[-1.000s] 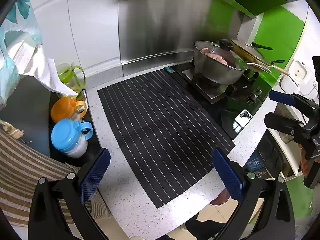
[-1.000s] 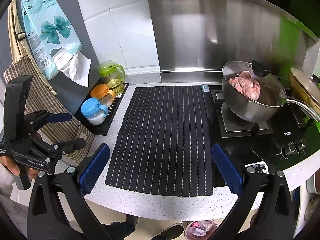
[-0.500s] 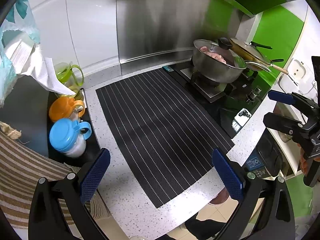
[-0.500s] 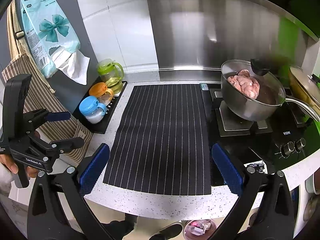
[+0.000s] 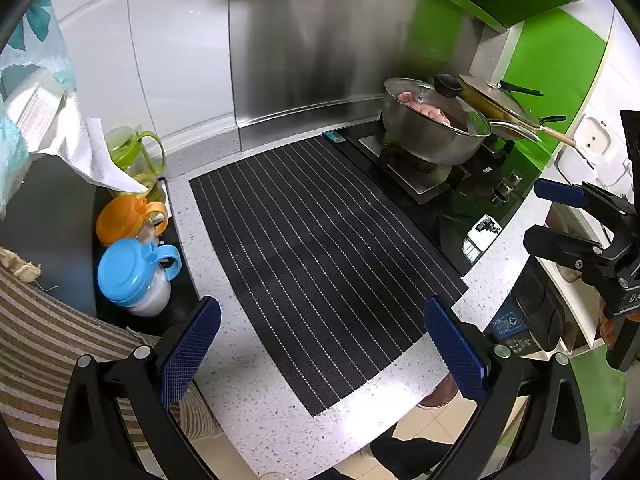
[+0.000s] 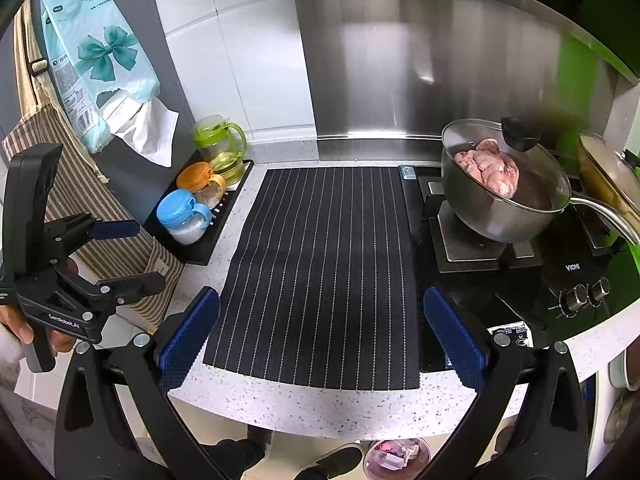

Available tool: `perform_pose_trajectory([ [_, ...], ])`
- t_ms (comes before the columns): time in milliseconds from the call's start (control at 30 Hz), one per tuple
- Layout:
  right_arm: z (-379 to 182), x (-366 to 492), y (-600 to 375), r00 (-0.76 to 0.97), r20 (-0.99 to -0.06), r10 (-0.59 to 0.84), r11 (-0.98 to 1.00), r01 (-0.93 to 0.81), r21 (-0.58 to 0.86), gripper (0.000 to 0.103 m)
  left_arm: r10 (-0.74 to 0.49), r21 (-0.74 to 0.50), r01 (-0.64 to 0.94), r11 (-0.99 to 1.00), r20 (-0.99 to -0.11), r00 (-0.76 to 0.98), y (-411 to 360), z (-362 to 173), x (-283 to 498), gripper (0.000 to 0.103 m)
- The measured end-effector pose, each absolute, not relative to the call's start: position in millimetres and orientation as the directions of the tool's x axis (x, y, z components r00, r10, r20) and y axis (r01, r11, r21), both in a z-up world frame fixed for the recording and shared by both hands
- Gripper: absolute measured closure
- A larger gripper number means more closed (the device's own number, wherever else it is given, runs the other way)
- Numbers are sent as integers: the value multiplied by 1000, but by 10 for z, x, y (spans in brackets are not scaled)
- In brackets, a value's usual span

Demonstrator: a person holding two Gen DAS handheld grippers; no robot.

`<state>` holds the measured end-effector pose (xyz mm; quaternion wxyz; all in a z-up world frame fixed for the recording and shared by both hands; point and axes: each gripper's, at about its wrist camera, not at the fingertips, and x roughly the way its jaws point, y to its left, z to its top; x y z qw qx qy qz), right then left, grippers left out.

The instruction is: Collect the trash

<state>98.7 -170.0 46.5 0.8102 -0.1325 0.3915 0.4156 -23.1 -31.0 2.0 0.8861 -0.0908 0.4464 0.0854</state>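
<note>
overhead, two claws, left claw and right claw, gape above one mat.

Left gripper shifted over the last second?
Barely. Seen from the right wrist, the left gripper sits about where it was against the striped apron; open.

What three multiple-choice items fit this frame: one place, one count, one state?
1. Where is the striped mat?
A. on the counter, left of the stove
B. on the floor
C. inside the pot

2. How many lidded jars stand on the black tray?
A. one
B. three
C. five

3. How are the left hand-held gripper and right hand-held gripper?
A. both shut
B. both open, holding nothing
C. one holds a jar

Key: A, the mat lies beside the stove; B, blue, orange and green lids; B, the fingers stand wide apart in both views.
</note>
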Motion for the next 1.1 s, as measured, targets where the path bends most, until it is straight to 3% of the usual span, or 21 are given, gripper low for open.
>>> perform_pose_trajectory([
  [1100,461,984,-1713,348,-745,569,620,-777,111,3,47,-105,-224,969,-810,584,-292,0,-190,6],
])
